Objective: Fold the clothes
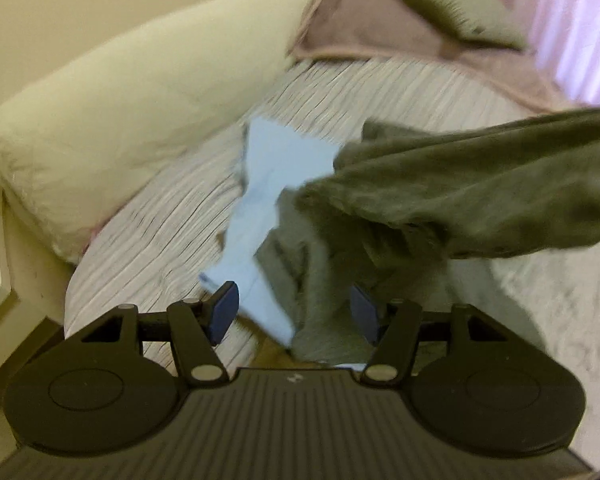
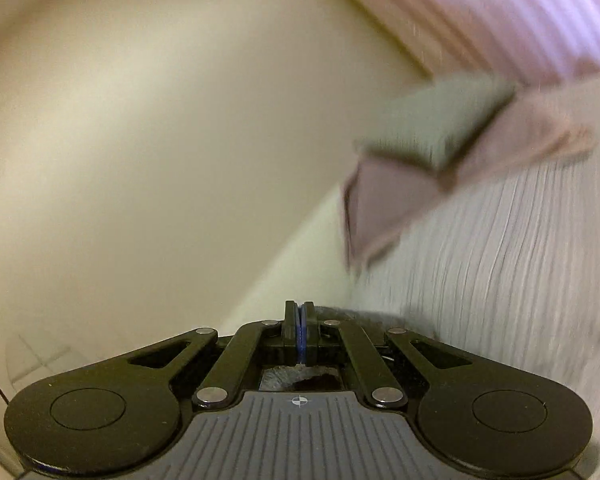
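An olive green garment [image 1: 460,200] hangs stretched above the bed, lifted toward the right edge of the left wrist view, and its lower part droops between my left gripper's fingers. My left gripper [image 1: 294,312] is open, its blue pads on either side of this cloth. A light blue garment [image 1: 268,184] lies crumpled under and beside the olive one. My right gripper [image 2: 300,314] is shut, pads pressed together, with dark olive fabric [image 2: 300,380] bunched just behind them. The pinch point itself is hidden.
The striped pale bedspread [image 1: 160,232] covers the bed, with a white pillow [image 1: 140,112] at the left. At the far end a folded olive cloth [image 2: 432,124] rests on a dusty pink cloth [image 2: 380,208]. A pink curtain [image 2: 520,12] hangs behind.
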A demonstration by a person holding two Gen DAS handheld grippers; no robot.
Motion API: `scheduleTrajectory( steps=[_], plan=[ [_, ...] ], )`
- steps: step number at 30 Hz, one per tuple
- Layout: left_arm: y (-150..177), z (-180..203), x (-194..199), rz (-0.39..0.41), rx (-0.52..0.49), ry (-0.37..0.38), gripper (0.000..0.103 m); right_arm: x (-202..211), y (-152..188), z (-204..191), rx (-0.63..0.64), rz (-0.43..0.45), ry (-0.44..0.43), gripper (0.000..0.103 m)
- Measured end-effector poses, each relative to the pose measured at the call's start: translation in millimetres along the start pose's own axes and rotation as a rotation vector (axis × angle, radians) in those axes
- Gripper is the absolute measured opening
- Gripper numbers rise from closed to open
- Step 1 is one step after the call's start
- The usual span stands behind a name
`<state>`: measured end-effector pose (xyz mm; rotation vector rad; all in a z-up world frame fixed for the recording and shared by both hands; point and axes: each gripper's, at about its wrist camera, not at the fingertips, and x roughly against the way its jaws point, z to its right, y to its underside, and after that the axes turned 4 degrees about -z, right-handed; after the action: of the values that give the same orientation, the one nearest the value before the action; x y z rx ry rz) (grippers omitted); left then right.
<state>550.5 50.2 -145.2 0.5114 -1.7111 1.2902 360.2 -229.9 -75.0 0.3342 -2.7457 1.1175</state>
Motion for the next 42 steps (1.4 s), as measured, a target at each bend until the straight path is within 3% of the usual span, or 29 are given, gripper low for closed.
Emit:
scheduleTrajectory(
  steps=[5,9,11,14,15,16,18,20,27,30,35,42],
  plan=[
    [12.5,45.3,55.8,0.082,-0.084,0.076,0.058,108.5,-21.6,-13.3,0.022,0.170,0.042,0.000],
    [37.2,93.5,98.1,0.108,-0.158,0.156,0.058,208.9,-29.1,-23.0,0.065,0.273,0.153,0.000],
    [51.1,121.8,115.8,0.109,-0.200,0.195,0.058,248.5,-35.2,-26.5,0.092,0.266,0.212,0.000],
    [79.3,171.6,143.9,0.099,-0.276,0.256,0.058,295.0,-37.4,-19.2,0.115,0.133,0.378,0.000],
    [89.6,187.3,153.2,0.092,-0.298,0.279,0.058,310.8,-35.5,-15.1,0.112,0.106,0.435,0.008],
    [101.4,204.1,164.2,0.085,-0.324,0.307,0.058,329.0,-31.5,-9.9,0.096,0.114,0.472,0.039],
    [125.7,237.0,184.2,0.074,-0.374,0.352,0.058,368.3,-18.6,2.6,0.049,0.132,0.513,0.090],
    [151.0,264.8,202.0,0.065,-0.416,0.370,0.058,410.9,-9.7,11.3,0.040,0.130,0.553,0.090],
    [248.8,337.1,233.2,-0.028,-0.522,0.377,0.059,515.0,48.6,58.0,0.028,-0.080,0.805,0.090],
    [288.2,356.4,240.7,-0.083,-0.550,0.372,0.059,550.7,85.8,68.0,0.035,-0.178,0.857,0.090],
    [325.4,374.0,246.5,-0.127,-0.601,0.356,0.059,558.0,123.2,77.5,0.031,-0.316,0.907,0.090],
    [338.7,385.9,260.3,-0.113,-0.661,0.358,0.059,558.3,152.5,85.4,0.044,-0.345,0.902,0.090]
  ],
)
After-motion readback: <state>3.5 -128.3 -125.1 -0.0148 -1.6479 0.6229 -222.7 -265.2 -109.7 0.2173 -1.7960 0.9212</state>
